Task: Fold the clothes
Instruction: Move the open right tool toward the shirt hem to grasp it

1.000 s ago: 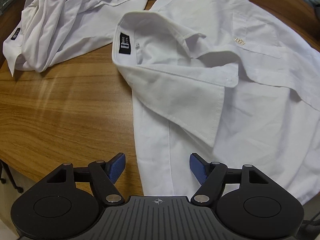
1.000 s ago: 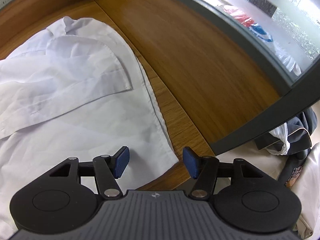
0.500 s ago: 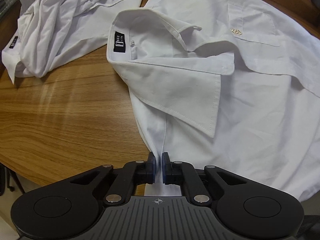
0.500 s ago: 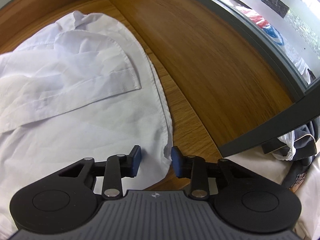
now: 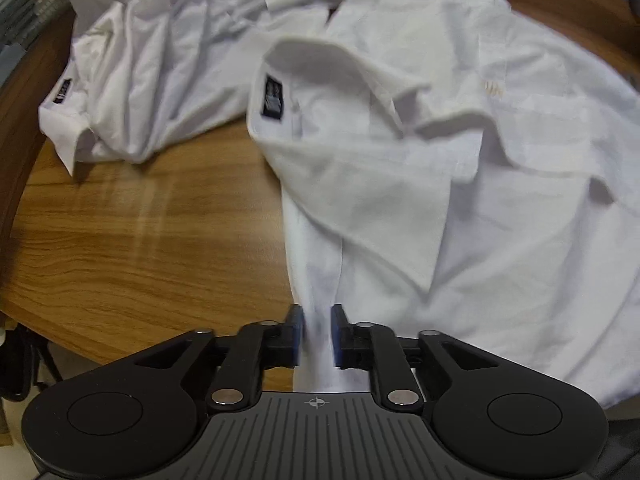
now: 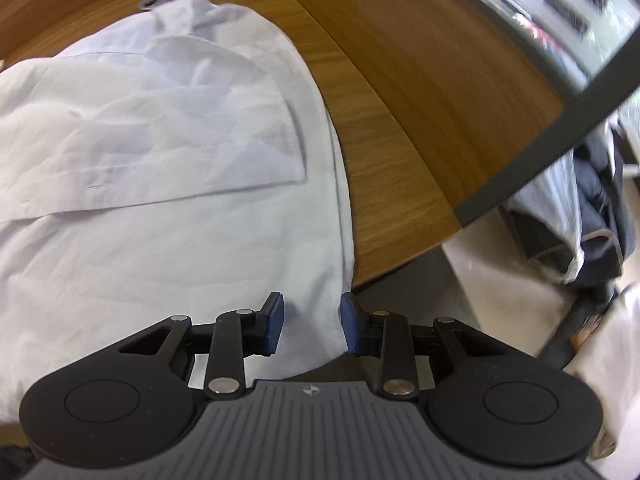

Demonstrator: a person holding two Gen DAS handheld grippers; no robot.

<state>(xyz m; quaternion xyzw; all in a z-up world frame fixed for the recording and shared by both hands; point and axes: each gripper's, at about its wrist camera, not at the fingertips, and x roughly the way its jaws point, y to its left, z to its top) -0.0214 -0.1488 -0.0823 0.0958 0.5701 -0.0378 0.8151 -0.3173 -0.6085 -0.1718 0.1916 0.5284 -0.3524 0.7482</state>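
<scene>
The left gripper [image 5: 316, 334], having closed moments ago, is clamping the white cotton shirt's [image 5: 460, 208] hem on the wooden tabletop [image 5: 140, 240]; the right gripper [image 6: 311, 326], narrower than before, is straddling the opposite hem corner, jaws apart.

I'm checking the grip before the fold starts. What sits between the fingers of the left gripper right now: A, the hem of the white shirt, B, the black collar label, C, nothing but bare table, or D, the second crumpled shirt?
A: in the left wrist view the left gripper has the bottom edge of the white shirt running between its blue fingers, far from the collar label.
</scene>
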